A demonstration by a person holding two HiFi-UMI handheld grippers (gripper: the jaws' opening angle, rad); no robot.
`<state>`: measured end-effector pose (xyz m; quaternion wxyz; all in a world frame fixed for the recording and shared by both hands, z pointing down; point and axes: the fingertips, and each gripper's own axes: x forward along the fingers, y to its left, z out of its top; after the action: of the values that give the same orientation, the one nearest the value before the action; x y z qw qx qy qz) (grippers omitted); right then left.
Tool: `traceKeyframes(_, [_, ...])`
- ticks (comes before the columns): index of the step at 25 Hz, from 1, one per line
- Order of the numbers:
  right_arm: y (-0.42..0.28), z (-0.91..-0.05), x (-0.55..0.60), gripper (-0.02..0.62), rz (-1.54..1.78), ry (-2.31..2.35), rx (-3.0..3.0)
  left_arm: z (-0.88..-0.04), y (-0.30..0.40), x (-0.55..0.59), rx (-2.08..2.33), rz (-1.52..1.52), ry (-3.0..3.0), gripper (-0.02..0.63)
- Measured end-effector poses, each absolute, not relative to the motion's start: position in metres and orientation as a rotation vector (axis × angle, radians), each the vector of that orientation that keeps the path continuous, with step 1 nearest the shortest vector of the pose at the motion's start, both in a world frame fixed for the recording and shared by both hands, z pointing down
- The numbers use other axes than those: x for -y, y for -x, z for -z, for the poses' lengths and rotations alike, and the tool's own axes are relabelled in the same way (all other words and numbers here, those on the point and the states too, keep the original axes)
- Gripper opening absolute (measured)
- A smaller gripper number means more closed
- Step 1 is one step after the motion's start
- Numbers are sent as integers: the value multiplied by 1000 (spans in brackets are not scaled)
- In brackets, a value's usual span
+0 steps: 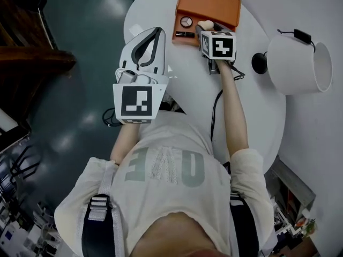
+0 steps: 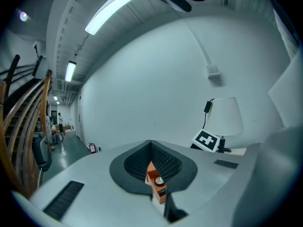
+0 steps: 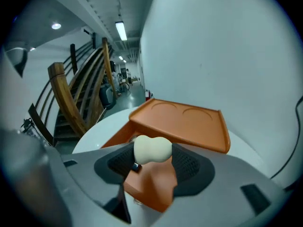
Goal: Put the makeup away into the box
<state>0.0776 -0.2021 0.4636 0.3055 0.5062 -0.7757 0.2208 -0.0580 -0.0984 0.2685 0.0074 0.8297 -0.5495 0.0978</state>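
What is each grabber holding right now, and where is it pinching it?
The right gripper pinches a cream makeup sponge by its two sides, over the orange box. The left gripper is shut and holds nothing.

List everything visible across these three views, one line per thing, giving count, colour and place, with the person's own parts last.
Round white table: one, white, under all the items.
Rectangular orange plastic box: one, orange, lid open, at the table's far side.
Small round compact: one, pale with a dark rim, inside the box.
Slim black tube: one, black, inside the box at its near wall.
Rounded cream makeup sponge: one, cream, over the box.
Table lamp: one, white shade and black base, on the table's right.
Thin black cable: one, black, across the table.
Wooden stair rail: one, brown, in the background.
Left gripper: one, grey, shut and empty, over the table's left edge.
Right gripper: one, grey, shut on the sponge.
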Motion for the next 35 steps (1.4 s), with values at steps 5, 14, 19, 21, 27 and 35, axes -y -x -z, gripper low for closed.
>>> traceKeyframes(5, [-87,-514,216,249,-708,-1232,1859,-286,64,104,1730,-350,-2535,6])
traceKeyframes(14, [-84,-533,217,260,-636,-1179,1740,-293,63,102,1703,-370,-2535,6])
traceKeyframes(19, [-84,-515,217,301,-673,-1256,1799,-287,59,101,1701,-343,-2554,6])
traceKeyframes(21, [-85,-490,211,301,-680,-1291,1861,-282,58,101,1701,-321,-2570,6])
traceKeyframes(27, [-104,-344,173,299,-563,-1660,2264,-267,51,104,1672,-260,-2626,6])
traceKeyframes(35, [-128,-228,94,5,-133,-2040,2374,-240,17,95,1559,-190,-2765,6])
